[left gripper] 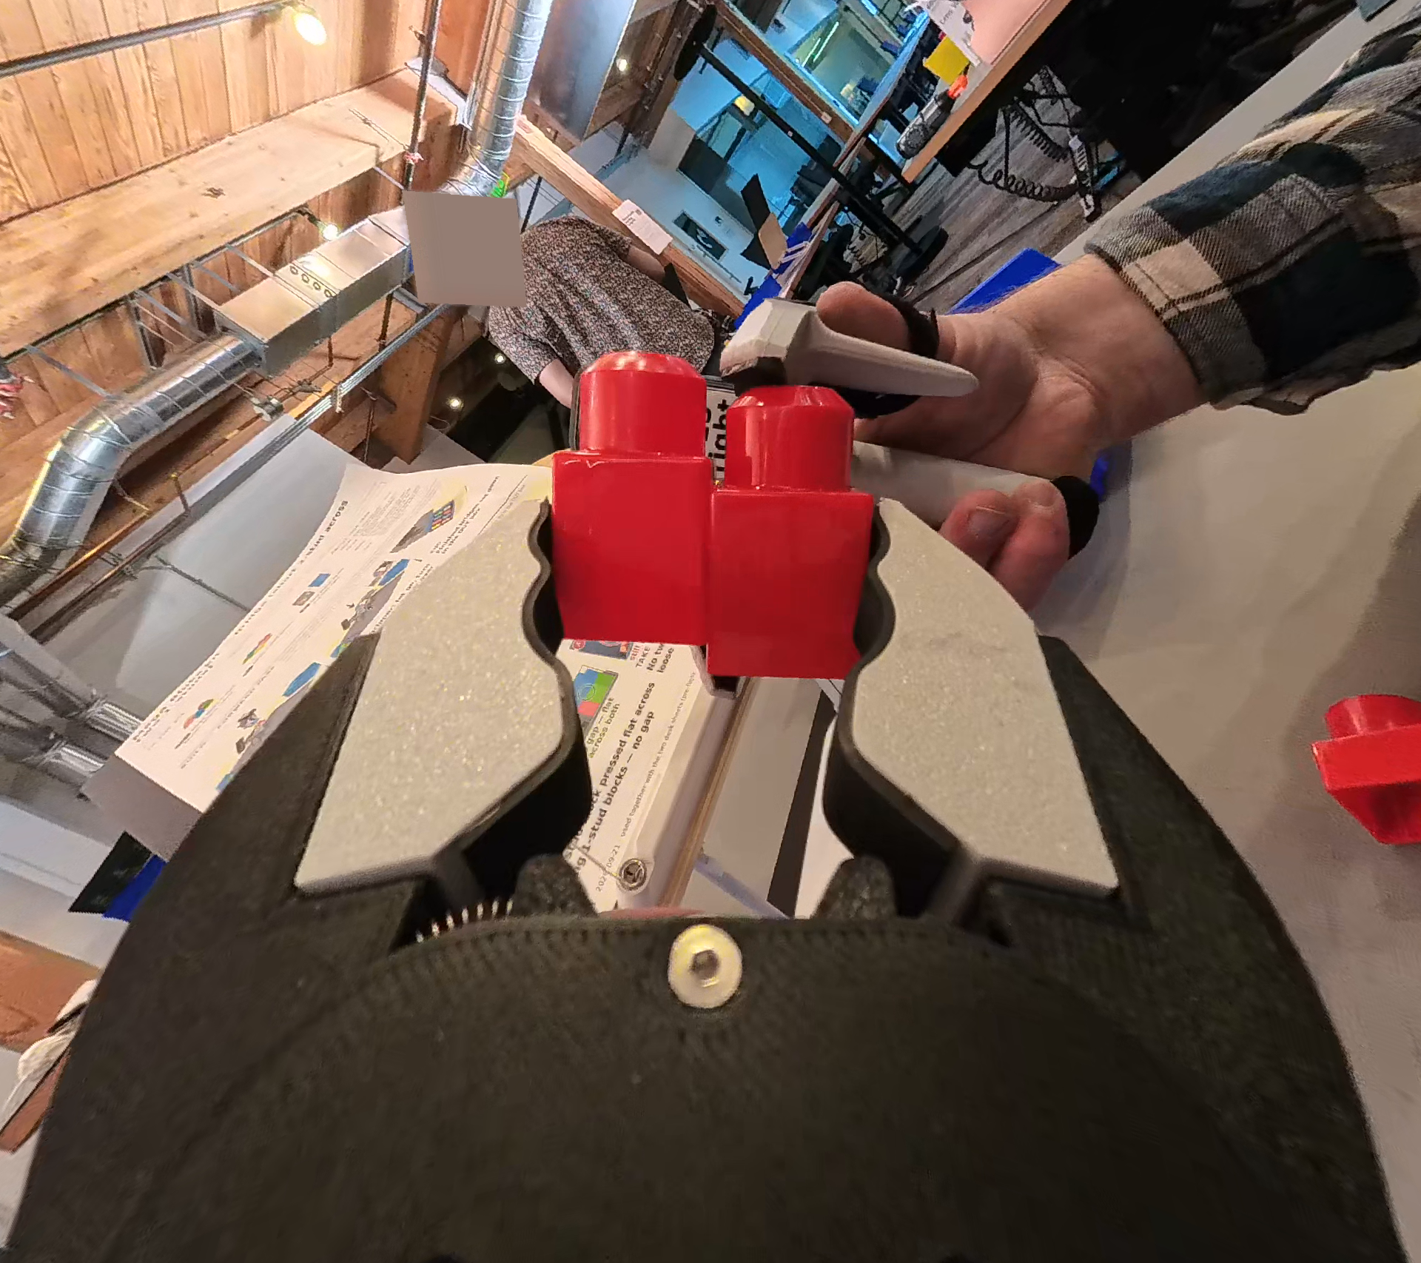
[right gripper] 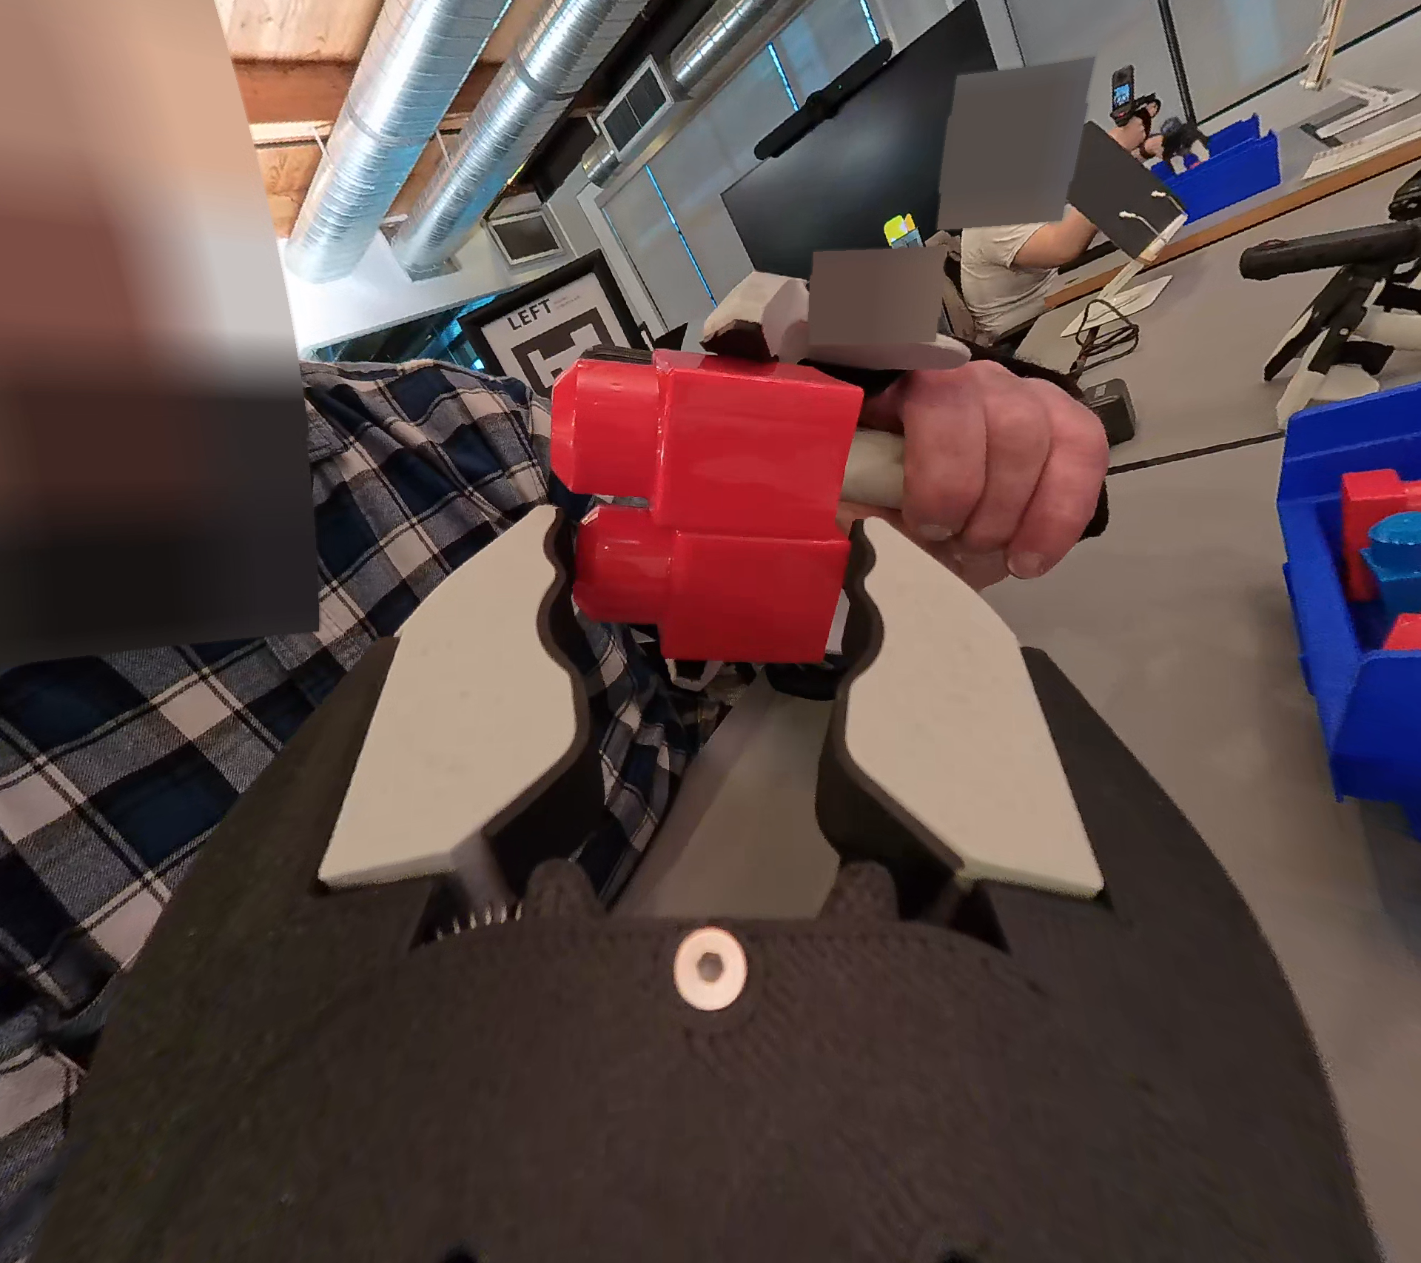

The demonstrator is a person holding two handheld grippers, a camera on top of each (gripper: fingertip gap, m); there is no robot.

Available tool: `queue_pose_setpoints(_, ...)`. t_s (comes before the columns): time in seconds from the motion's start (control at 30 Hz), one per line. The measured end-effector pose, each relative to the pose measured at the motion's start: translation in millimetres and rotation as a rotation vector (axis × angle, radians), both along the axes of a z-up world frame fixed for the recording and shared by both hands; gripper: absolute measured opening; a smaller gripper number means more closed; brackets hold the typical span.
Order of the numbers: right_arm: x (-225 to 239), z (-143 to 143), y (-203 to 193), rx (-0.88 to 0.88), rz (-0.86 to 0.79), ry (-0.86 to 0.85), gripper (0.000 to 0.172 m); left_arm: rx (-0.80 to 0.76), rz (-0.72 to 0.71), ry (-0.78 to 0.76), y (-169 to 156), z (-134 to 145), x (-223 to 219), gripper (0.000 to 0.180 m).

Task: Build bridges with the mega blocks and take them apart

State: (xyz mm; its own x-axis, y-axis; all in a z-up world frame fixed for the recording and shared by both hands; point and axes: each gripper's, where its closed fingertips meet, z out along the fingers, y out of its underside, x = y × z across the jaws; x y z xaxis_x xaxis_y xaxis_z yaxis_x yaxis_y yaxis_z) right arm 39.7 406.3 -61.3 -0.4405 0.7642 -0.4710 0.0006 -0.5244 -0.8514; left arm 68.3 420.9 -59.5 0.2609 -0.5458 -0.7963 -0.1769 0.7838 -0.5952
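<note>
Two red single-stud blocks (left gripper: 711, 534) sit side by side in mid-air, above the grey table (left gripper: 1230, 611), studs pointing away in the left wrist view and to the left in the right wrist view. The left gripper (left gripper: 711, 572) has its pads against the outer sides of the pair, one pad on each block, clamping both across their width. The right gripper (right gripper: 711, 580) meets the same blocks (right gripper: 707, 511) from the far side; its jaws span the nearer block end to end, stud tip at the left pad and base at the right pad, with no clear daylight at either. A hand (left gripper: 1061, 380) in a plaid sleeve holds the right gripper's handle. Another red block (left gripper: 1369, 764) lies on the table at right. A blue bin (right gripper: 1346, 649) with red and blue blocks stands further right. A printed instruction sheet (left gripper: 323, 595) lies on the left.
</note>
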Motion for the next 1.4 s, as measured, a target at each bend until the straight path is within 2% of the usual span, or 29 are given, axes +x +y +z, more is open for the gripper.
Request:
queue_pose_setpoints(0.33, 0.7, 6.2, -5.5, -0.012, 0.028, 0.031, 0.069, 0.024, -0.014, -0.028, -6.4, 6.1, -0.4, 0.074)
queue_pose_setpoints(0.43, 5.9, 17.2, 2.6, -0.043, -0.017, 0.082, 0.082, 0.032, -0.005, -0.015, -4.7, 5.3, -2.0, 0.074)
queue_pose_setpoints(0.53, 6.9, 19.8, 3.9, -0.037, -0.040, 0.070, 0.085, 0.042, -0.021, 0.012, -8.5, 1.8, 0.6, 0.074)
queue_pose_setpoints(0.63, 6.7, 21.7, -0.9, -0.040, -0.004, 0.091, 0.066, 0.031, -0.034, 0.003, -11.5, 2.9, 3.1, 0.074)
queue_pose_setpoints(1.23, 3.4, 22.0, -2.8, -0.032, -0.009, 0.088, 0.065, 0.036, -0.031, 0.009, -12.6, 5.0, 3.6, 0.074)
queue_pose_setpoints(1.27, 2.8, 21.3, -1.0, -0.023, -0.030, 0.078, 0.072, 0.038, -0.031, 0.012, -13.0, 5.2, 3.6, 0.074)
queue_pose_setpoints(1.3, 2.0, 19.4, 3.8, -0.008, -0.074, 0.052, 0.088, 0.041, -0.028, 0.018, -12.4, 5.3, 3.3, 0.074)
queue_pose_setpoints(1.33, 3.4, 17.7, 8.1, 0.007, -0.109, 0.024, 0.097, 0.042, -0.019, 0.016, -10.9, 7.5, 1.5, 0.074)
queue_pose_setpoints(1.4, 11.6, 21.1, 13.3, 0.046, -0.169, -0.020, 0.099, 0.034, -0.006, 0.024, -6.5, 11.9, -4.3, 0.074)
